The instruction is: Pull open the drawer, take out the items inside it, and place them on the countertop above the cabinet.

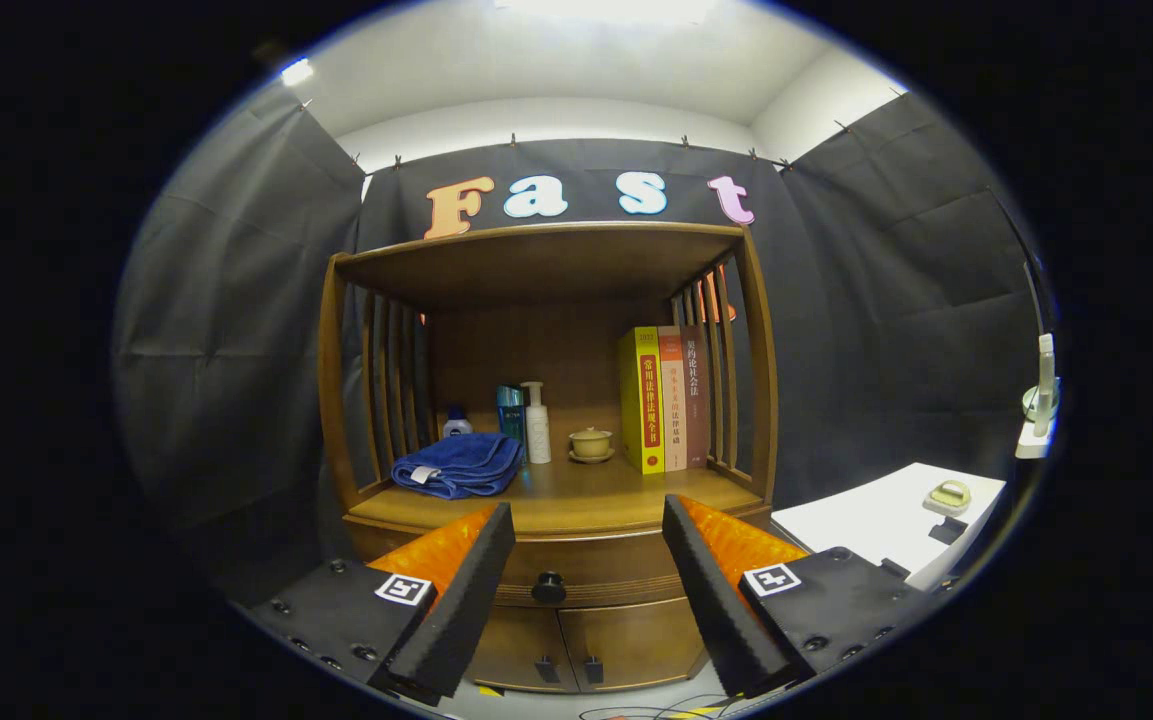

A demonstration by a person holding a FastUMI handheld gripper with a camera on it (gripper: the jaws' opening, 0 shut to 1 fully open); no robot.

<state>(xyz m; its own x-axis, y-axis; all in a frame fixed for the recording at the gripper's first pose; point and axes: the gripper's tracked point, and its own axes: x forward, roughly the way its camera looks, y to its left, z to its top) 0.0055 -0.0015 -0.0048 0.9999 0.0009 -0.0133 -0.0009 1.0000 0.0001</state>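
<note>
Drawer (556, 572) sits closed beneath the countertop (556, 500), its knob (549, 587) between and just beyond the gripper (588, 520), whose jaws gape wide, holding nothing. Pulling, unloading and placing all remain.

Glossy wood cabinet (546, 520); soft cloth towel (458, 464).
</note>
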